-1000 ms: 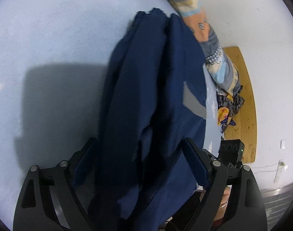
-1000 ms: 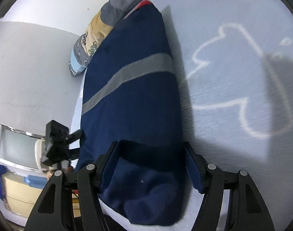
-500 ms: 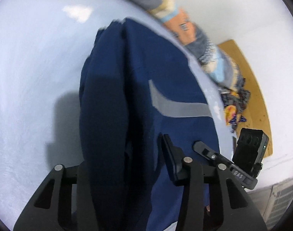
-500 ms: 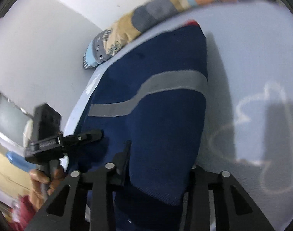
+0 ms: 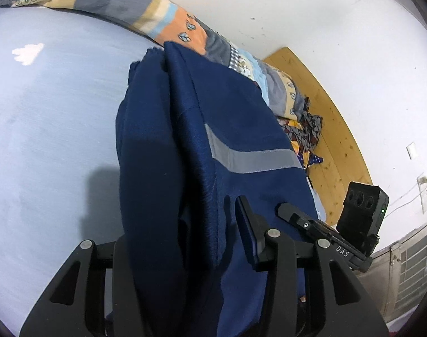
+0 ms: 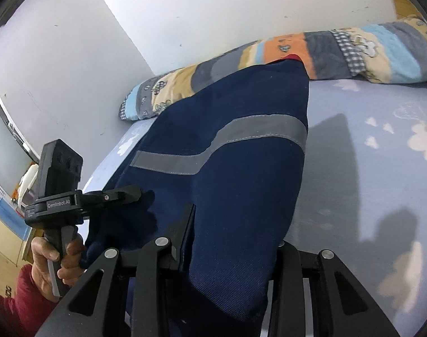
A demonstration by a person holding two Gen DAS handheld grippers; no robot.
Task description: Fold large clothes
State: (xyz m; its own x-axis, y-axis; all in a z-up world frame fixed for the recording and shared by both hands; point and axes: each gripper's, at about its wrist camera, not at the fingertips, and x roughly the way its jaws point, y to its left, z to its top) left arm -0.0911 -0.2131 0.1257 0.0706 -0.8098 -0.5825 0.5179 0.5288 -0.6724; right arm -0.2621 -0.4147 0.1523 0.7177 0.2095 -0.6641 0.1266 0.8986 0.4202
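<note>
A large navy blue garment (image 5: pixel 185 140) with a grey reflective stripe (image 5: pixel 252 160) hangs stretched above a light blue bed sheet (image 5: pixel 45 112). My left gripper (image 5: pixel 185 241) is shut on one bunched end of it, cloth filling the space between the fingers. My right gripper (image 6: pixel 233 238) is shut on the other end of the garment (image 6: pixel 241 168). Each gripper shows in the other's view, the right one (image 5: pixel 311 224) beside my left fingers, the left one (image 6: pixel 101 196) held by a hand at the left.
A striped patterned quilt (image 6: pixel 269 64) lies rolled along the wall at the bed's far edge. A wooden headboard (image 5: pixel 325 129) with a patterned cloth (image 5: pixel 306 134) stands at the right. White walls close the bed in on two sides.
Both grippers have closed on the garment's ends and lifted them up and back. The garment is now raised off the sheet, with more wall and quilt in view.
</note>
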